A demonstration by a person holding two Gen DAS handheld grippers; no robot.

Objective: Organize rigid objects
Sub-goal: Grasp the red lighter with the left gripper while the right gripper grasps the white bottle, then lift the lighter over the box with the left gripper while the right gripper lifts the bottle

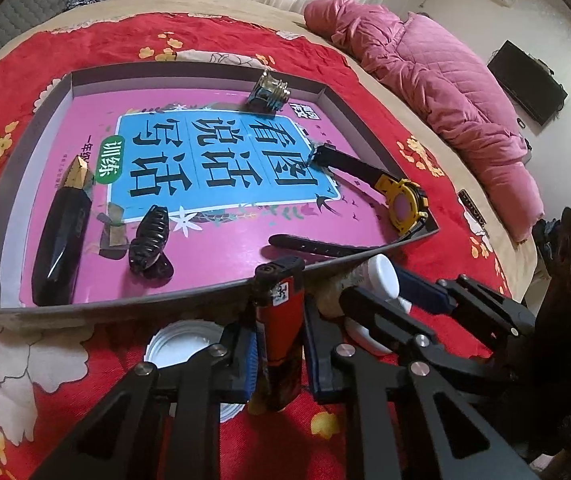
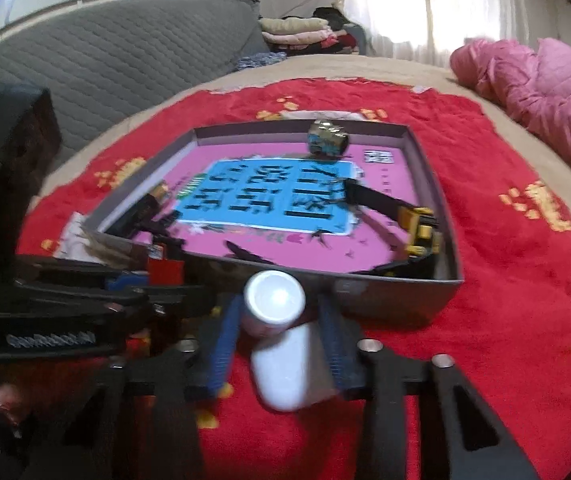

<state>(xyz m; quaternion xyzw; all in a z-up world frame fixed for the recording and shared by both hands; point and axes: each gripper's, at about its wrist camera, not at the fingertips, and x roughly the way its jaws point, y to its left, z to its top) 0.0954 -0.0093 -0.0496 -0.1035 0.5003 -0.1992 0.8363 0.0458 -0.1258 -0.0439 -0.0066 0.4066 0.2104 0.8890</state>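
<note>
Lighter (image 1: 279, 332) clamped upright in left tool (image 1: 277, 312) (beside the tray (image 1: 125, 304)); right tool (image 2: 281, 320) straddles white bottle (image 2: 281, 344), grip unclear

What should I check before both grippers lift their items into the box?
1. Left gripper shut on the red lighter: ok, fingers press both its sides.
2. Right gripper on the white bottle: cannot tell; the bottle lies between the blue pads, contact is blurred.
3. Lighter below the box near wall: not ok, its top just overlaps the rim, so lift first.
4. Free floor in the box: ok, open pink area between the black hair clip and the yellow watch.
5. Grippers apart: cannot tell, they sit very close side by side.
</note>
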